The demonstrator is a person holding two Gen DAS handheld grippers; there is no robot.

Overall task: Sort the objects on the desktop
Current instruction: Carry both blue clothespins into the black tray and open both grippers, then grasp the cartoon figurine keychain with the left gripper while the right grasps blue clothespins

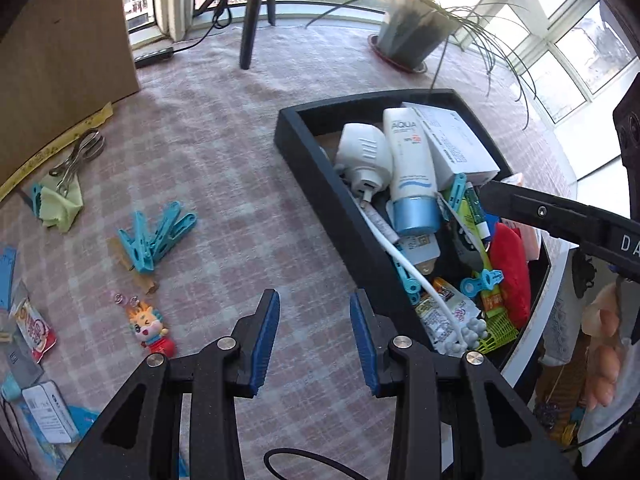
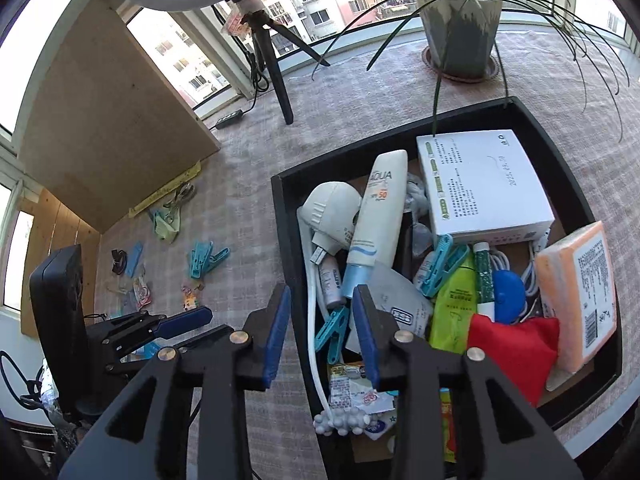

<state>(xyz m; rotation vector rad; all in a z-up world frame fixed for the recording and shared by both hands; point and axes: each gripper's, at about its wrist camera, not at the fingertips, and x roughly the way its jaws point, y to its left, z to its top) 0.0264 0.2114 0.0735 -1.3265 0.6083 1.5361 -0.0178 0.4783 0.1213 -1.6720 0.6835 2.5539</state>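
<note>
Nearest the lens in the left wrist view: left gripper point(image 1: 314, 322), blue-padded fingers spread with nothing between them, hovering above bare checked tablecloth point(image 1: 224, 184) at lower centre. Nearest in the right wrist view: right gripper point(image 2: 320, 326), jaws likewise spread and empty, straddling the left wall of the black tray point(image 2: 286, 216) at lower centre of the frame.

Inside the tray, heaped and touching: white AQUA sunscreen tube point(image 2: 378, 216) lying with blue cap toward the camera, white plug adapter point(image 2: 330, 210) just left of it, white box point(image 2: 484, 188) at upper right, orange tissue pack point(image 2: 576, 296) at the right wall, red pouch point(image 2: 516, 344) at lower right, green packet point(image 2: 454, 304), blue clothespin point(image 2: 440, 264) near the centre, white cable point(image 2: 314, 340) running along the left wall.

Outside the tray, on the cloth at left of the left wrist view: cluster of blue clothespins point(image 1: 154, 236), cartoon keychain point(image 1: 150, 326) below them, metal tongs point(image 1: 78, 160) resting on a yellow-green cloth point(image 1: 62, 206) further up left, small packets point(image 1: 36, 332) at the lower left edge.

Farther back: potted plant point(image 2: 460, 28) at upper right, black tripod point(image 2: 272, 60) at upper centre, wooden board point(image 2: 104, 128) at upper left.
</note>
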